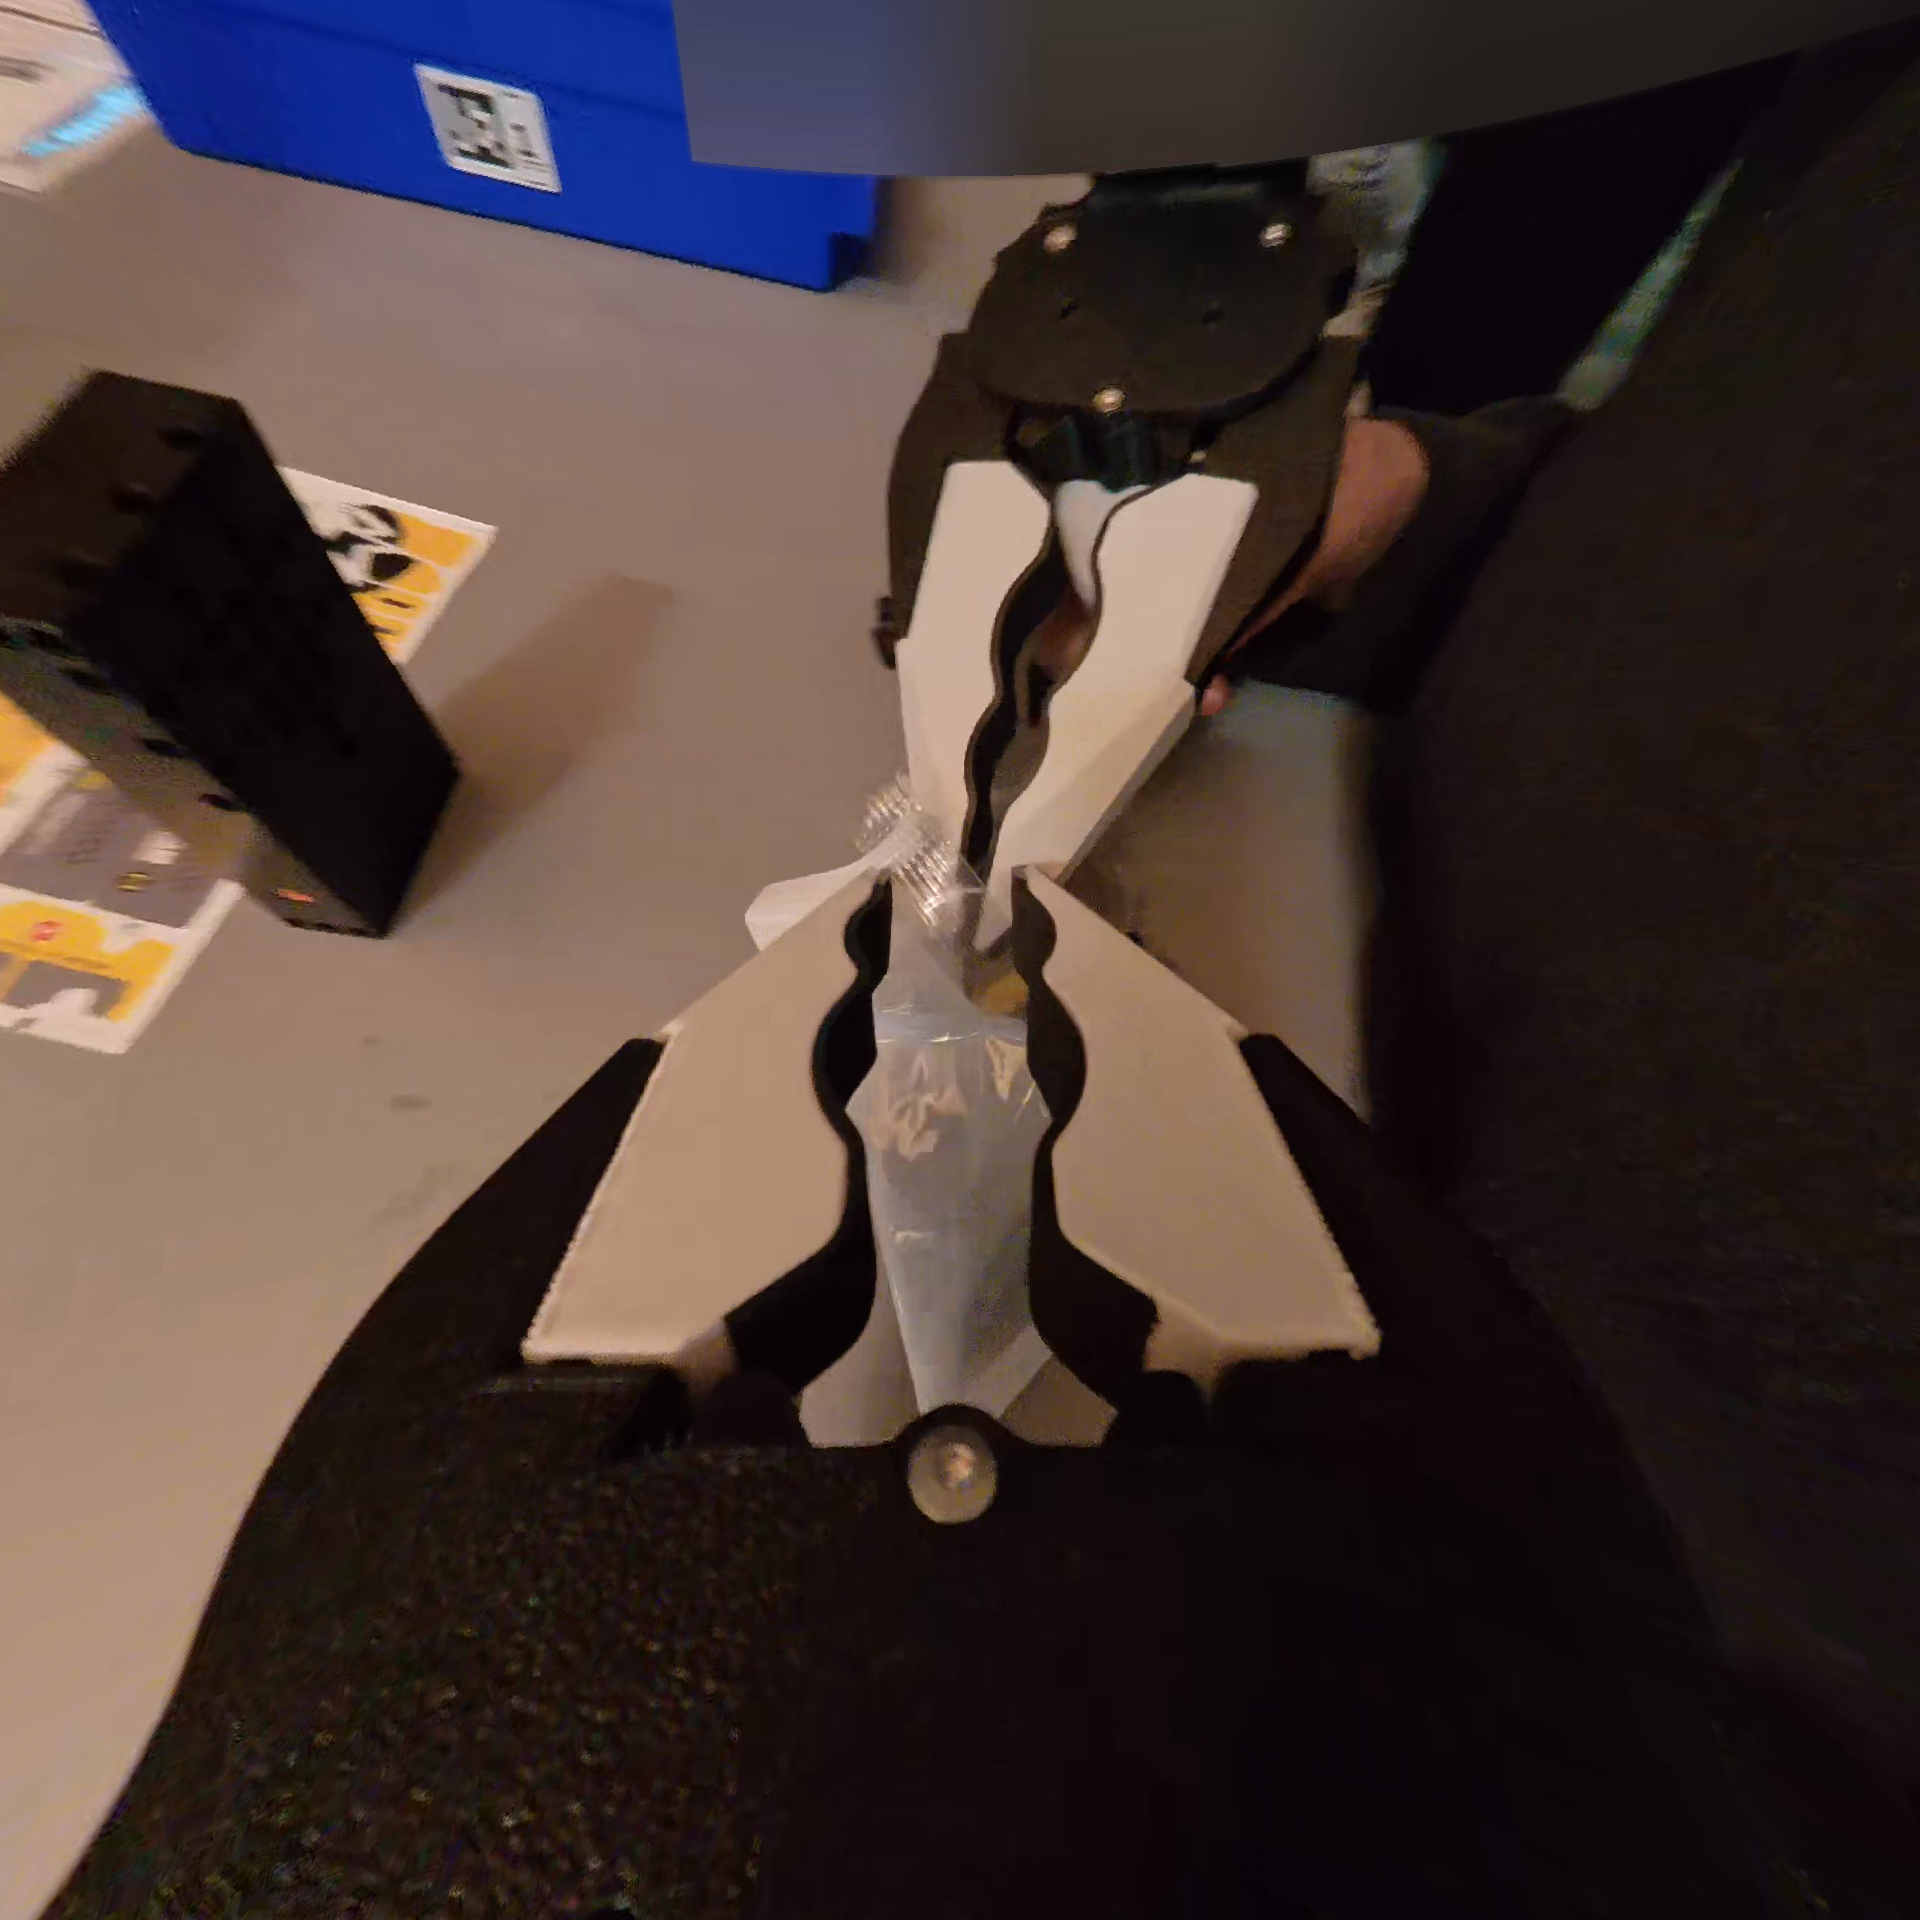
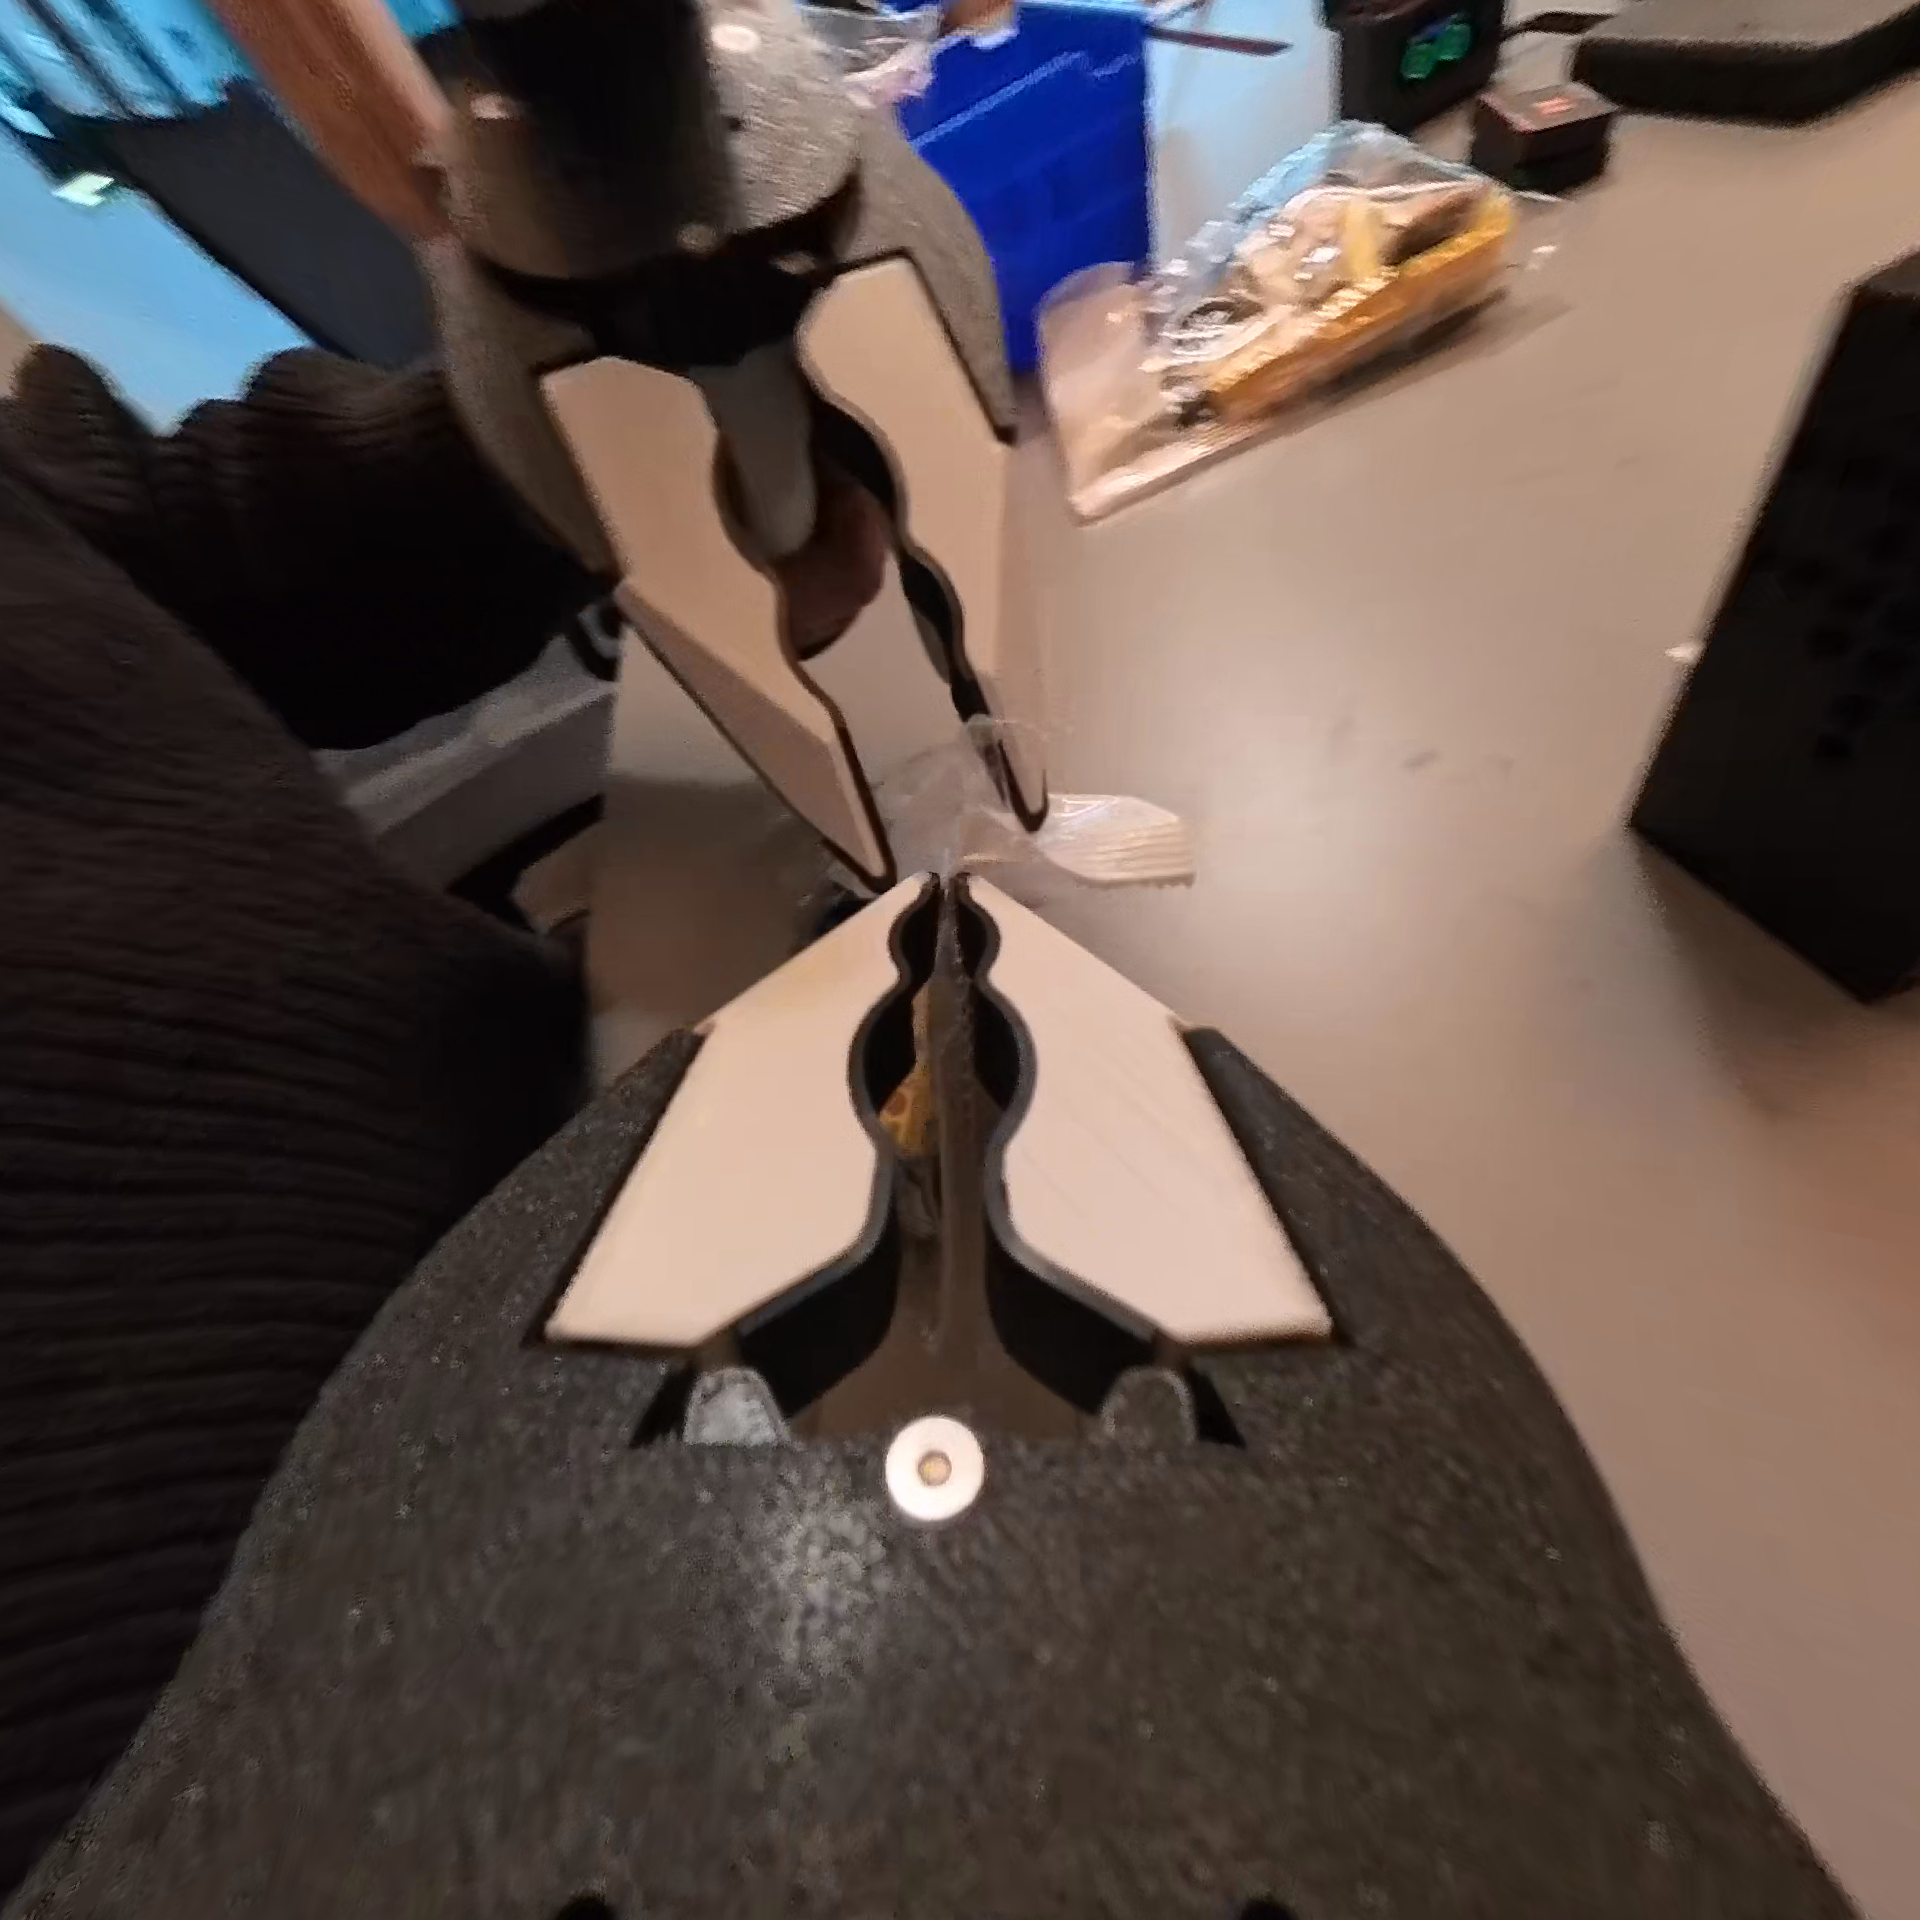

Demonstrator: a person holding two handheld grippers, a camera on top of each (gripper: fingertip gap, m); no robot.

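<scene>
Both grippers, left (image 1: 951, 914) and right (image 2: 940, 883), pinch one clear plastic bag (image 1: 940, 1122) between them.

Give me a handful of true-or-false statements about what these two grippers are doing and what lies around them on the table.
1. Both grippers grip the same clear plastic bag. True: the left gripper and the right gripper meet tip to tip on it.
2. The right gripper is wide open. False: it is shut on the bag.
3. A blue bin stands at the far side of the grey table. True.
4. The black block is held in the left gripper. False: it stands apart on the table.
5. A second clear bag with yellow parts lies on the table. True.
</scene>
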